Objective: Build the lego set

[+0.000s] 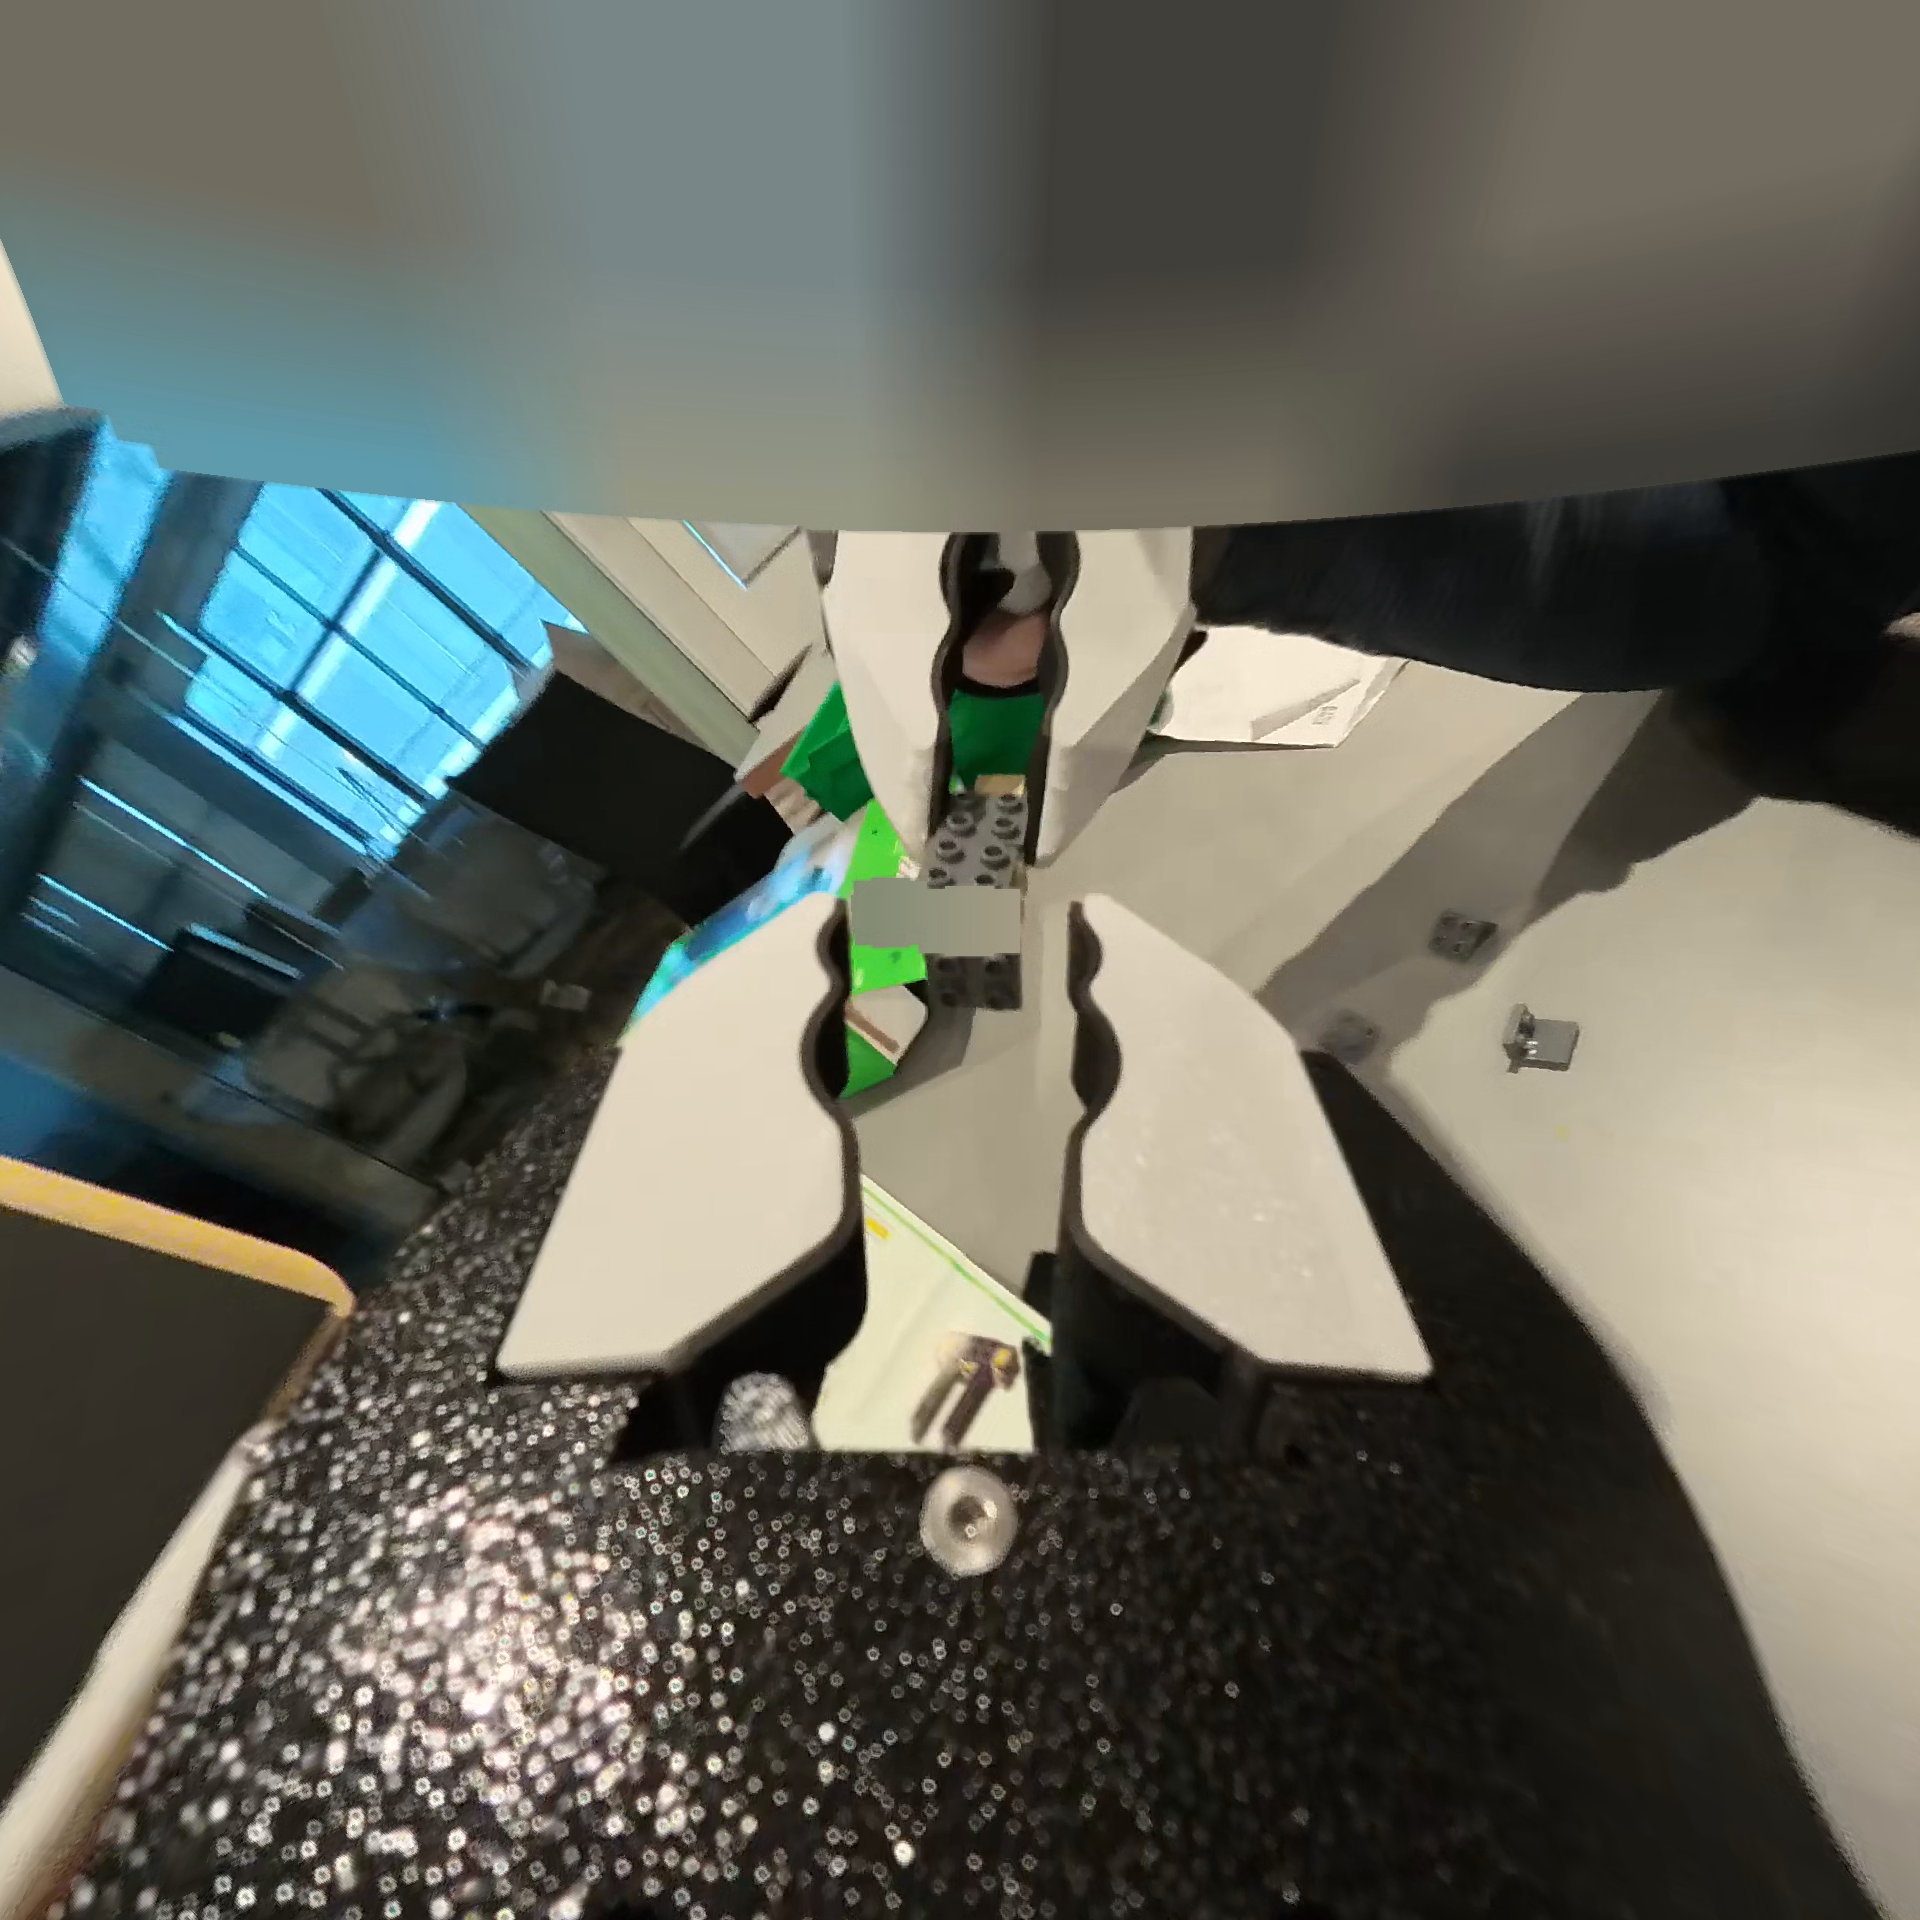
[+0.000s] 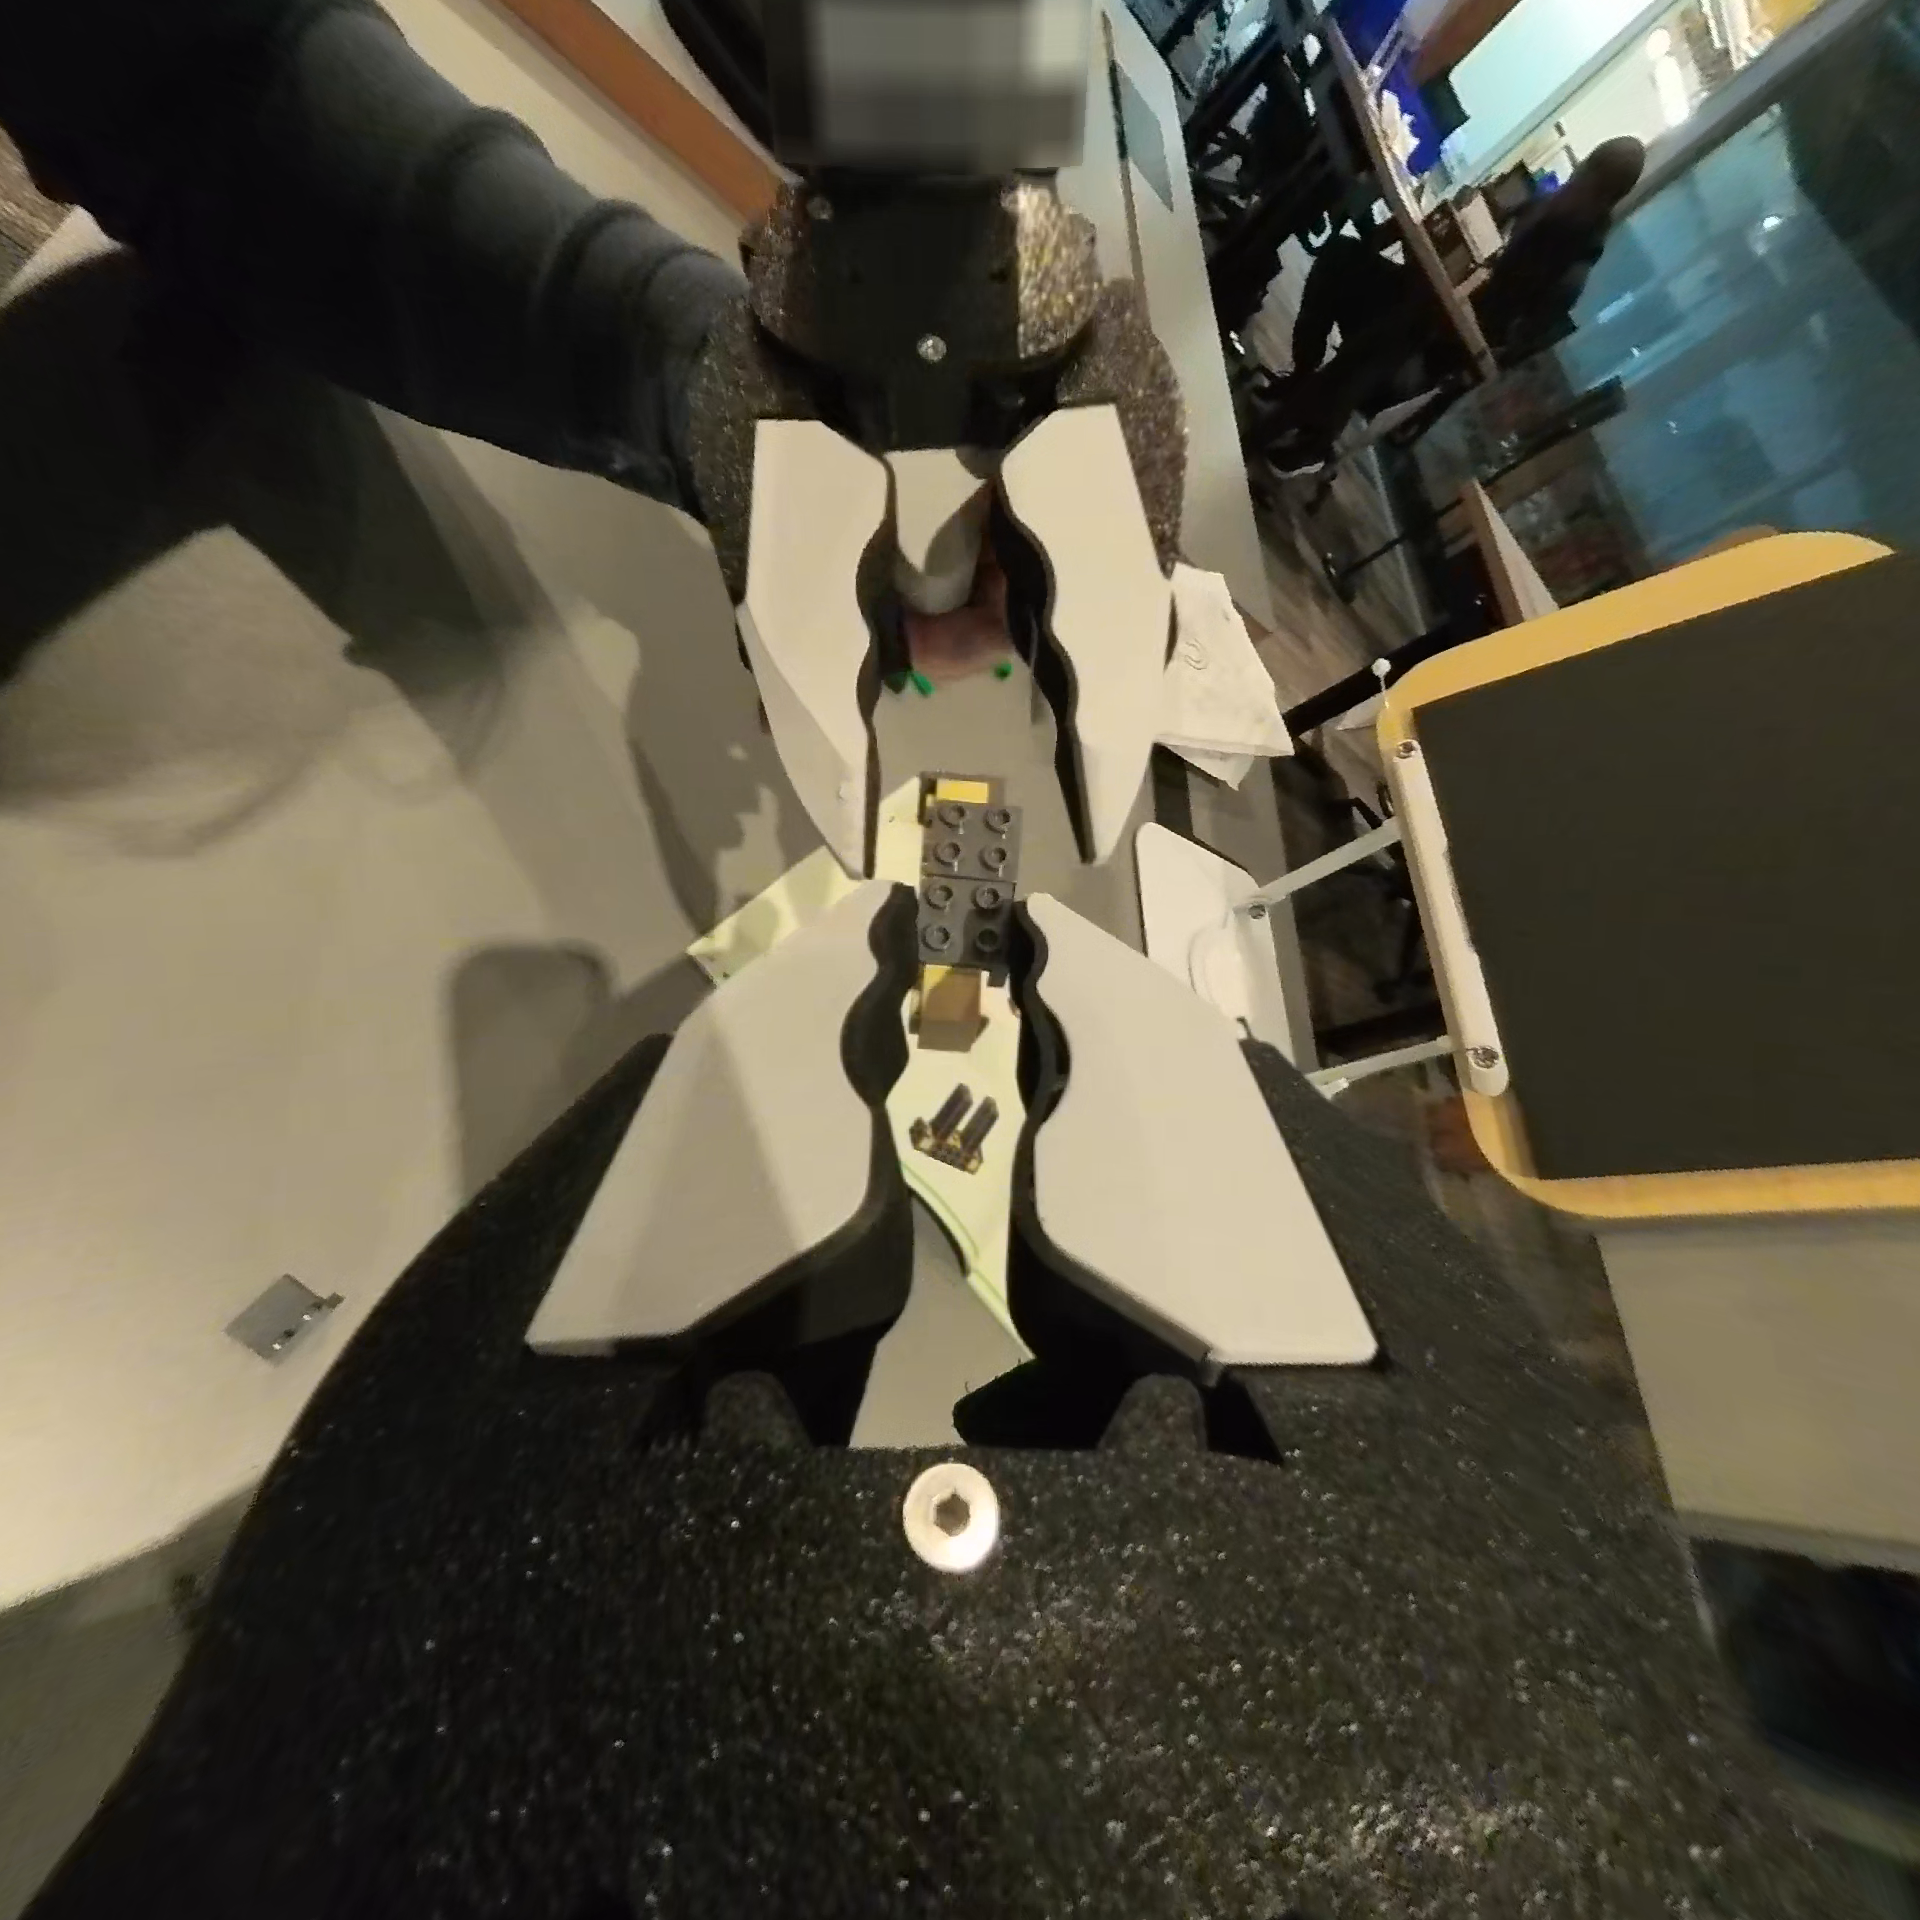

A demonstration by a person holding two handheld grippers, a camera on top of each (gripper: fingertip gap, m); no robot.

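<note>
a big blurred patch covers the whole upper part of the left wrist view, and a smaller one hides the middle of the dark grey lego assembly [image 1: 982,914] at frame centre, so only its ends show there. in the right wrist view it reads better: the dark grey lego assembly [image 2: 966,883] is a studded strip, two studs wide, with eight studs visible and a tan block hanging under its near end; what sits under the far end is hard to make out

the strip hangs in the air at the middle of both frames, above a pale instruction sheet [image 2: 956,1195] on the white table [image 2: 208,935]. the right gripper [image 2: 961,920] is clenched on its near end. the left gripper [image 1: 951,920] has its fingers spread wide, released, the strip lying between the tips without touching

i count two loose light grey pieces at the right of the left view, one [image 1: 1543,1039] clear, one [image 1: 1460,935] in shadow, and one grey piece [image 2: 281,1314] at lower left of the right view. a green box [image 1: 883,935] shows behind the fingers, mostly hidden
</note>
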